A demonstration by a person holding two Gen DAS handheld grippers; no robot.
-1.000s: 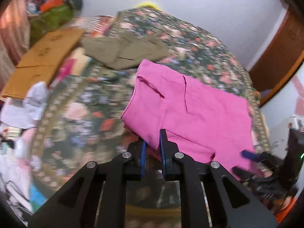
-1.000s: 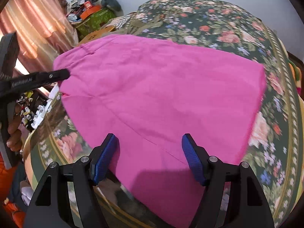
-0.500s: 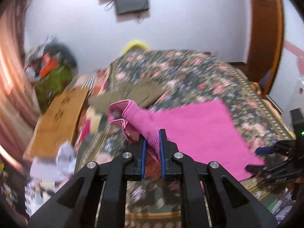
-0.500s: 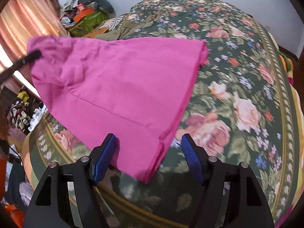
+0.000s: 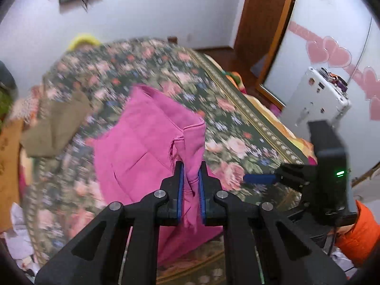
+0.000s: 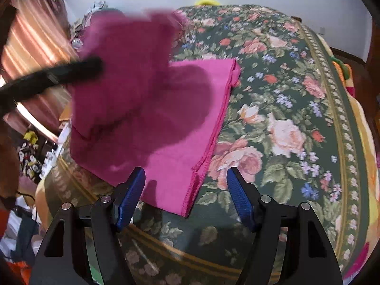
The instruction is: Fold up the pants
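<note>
Pink cotton pants (image 5: 142, 147) are hanging from the left tongs (image 5: 190, 190), which are pinching one bunched edge above the floral bed cover (image 5: 237, 118). From the right wrist, the right tongs (image 6: 185, 190) are standing wide and empty; the flat half is lying just ahead, its long axis running away.

A bed (image 6: 285, 130) under a dark floral cover carried the clothes. Pink pants (image 6: 190, 128) lay partly flat on it near the front edge, and an olive garment (image 5: 54, 128) lay further back.
</note>
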